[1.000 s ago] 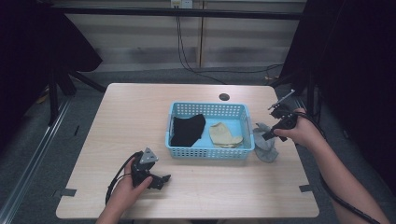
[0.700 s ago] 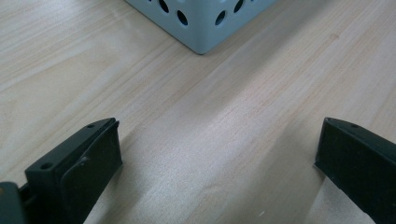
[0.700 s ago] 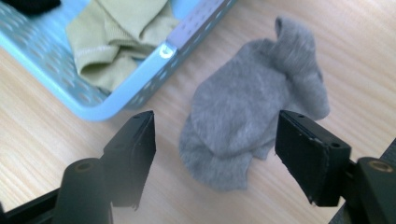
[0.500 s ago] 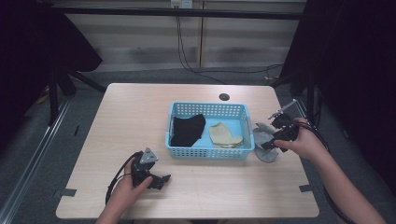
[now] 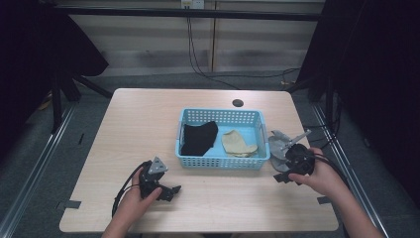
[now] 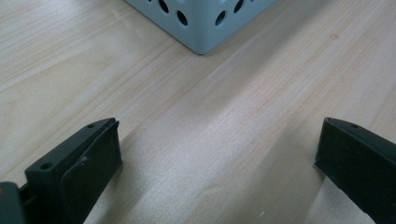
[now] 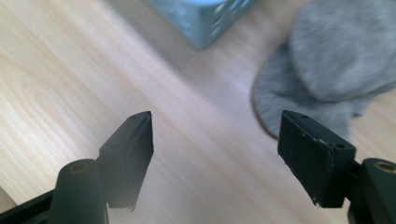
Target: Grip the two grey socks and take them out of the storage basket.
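A grey sock [image 5: 277, 146] lies on the table just right of the blue basket [image 5: 220, 162]. My right gripper [image 5: 285, 177] is low at the sock's near edge, pointing toward the basket's front right corner [image 7: 205, 18]. The right gripper [image 7: 217, 121] is open; its jaws have just been opening, with bare table between them and the grey sock [image 7: 327, 60] just beyond the right jaw. Inside the basket are a black sock [image 5: 199, 138] and a beige sock [image 5: 237, 144]. My left gripper [image 5: 171, 191] rests on the table at front left, open over bare wood [image 6: 219, 135].
The wooden table [image 5: 138, 119] has a small dark hole [image 5: 237, 103] behind the basket. A basket corner [image 6: 201, 23] is ahead of the left gripper. Cables trail from both grippers. A dark curtain stands at the right.
The right hand has come down and toward the table's front, from beside the basket's right end to the grey sock's near edge. The left hand has stayed put.
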Motion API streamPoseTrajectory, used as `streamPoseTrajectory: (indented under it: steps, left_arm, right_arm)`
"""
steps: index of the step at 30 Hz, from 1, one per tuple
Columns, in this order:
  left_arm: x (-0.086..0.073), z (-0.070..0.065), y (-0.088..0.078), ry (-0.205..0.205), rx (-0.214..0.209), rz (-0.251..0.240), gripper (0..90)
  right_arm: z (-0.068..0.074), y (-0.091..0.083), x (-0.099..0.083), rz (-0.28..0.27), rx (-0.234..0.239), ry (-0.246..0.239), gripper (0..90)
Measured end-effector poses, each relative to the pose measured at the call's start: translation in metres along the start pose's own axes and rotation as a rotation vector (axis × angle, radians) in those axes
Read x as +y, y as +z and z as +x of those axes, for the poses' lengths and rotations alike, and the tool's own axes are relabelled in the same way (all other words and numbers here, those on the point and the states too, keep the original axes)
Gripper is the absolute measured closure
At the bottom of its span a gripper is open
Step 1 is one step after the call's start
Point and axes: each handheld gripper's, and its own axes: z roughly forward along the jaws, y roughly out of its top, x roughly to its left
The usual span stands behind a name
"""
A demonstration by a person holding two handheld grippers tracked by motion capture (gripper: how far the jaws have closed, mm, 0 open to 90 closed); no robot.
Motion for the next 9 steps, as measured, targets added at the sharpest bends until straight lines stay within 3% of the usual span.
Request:
streamPoseTrajectory:
  steps: [4,5,6,9]
  left_arm:
    - [0.0,0.0,0.0,0.0,0.0,0.0,0.0]
    - [0.0,0.0,0.0,0.001,0.0,0.0,0.0]
    - [0.0,0.0,0.0,0.001,0.0,0.0,0.0]
    - [0.0,0.0,0.0,0.001,0.001,0.002,0.0]
  right_arm:
    - [0.014,0.005,-0.01,-0.058,0.048,-0.006,26.6]
    - [0.017,0.007,-0.011,-0.074,0.052,0.001,26.3]
    - [0.02,0.006,-0.013,-0.05,0.047,-0.037,26.2]
    - [0.021,0.004,-0.013,-0.075,0.044,-0.024,26.2]
